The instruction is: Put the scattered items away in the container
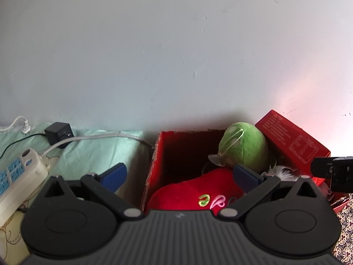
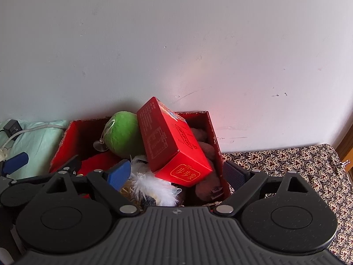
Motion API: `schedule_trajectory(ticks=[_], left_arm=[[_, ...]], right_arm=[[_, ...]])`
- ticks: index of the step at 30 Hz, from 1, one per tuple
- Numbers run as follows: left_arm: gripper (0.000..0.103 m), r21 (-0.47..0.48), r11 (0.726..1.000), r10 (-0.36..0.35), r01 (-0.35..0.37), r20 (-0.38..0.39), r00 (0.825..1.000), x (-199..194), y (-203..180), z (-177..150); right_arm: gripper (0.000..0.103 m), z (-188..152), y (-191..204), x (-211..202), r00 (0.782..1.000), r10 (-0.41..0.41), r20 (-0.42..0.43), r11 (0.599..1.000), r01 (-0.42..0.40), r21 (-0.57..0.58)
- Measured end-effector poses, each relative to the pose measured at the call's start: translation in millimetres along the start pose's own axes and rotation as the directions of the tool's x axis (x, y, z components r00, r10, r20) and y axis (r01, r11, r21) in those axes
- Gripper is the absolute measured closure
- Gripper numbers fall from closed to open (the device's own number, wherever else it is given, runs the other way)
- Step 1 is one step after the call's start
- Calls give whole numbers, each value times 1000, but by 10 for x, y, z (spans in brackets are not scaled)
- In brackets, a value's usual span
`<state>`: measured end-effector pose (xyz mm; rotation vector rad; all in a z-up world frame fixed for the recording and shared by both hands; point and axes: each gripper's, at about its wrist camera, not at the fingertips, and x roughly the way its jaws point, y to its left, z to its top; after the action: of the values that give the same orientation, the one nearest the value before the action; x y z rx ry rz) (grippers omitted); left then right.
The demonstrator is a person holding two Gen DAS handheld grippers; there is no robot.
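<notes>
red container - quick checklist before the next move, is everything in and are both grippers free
1. Left gripper empty, jaws open: ok.
2. Right gripper empty, jaws open: ok.
3. Small red box fully inside the red container: not ok, it is tilted and sticks up above the rim.
4. Green plush ball inside: ok.
5. Red plush and white feathers inside: ok.
6. No stray items left outside: cannot tell, only part of the patterned cloth shows.
</notes>
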<state>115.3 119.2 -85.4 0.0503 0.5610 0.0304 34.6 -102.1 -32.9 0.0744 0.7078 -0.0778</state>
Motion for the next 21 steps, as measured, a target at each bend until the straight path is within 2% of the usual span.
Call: schedule_trajectory(ticks=[16,21], left_arm=[[1,-12,1000,-11,11,-14,1000,43,83,20],[1,-9,999,-39,39,-15,999,27,78,15]], right_arm=[[11,12,-55,-32,1000,-22,18,1000,21,22],[11,3,-51,16,1000,-31,3,999,31,20]])
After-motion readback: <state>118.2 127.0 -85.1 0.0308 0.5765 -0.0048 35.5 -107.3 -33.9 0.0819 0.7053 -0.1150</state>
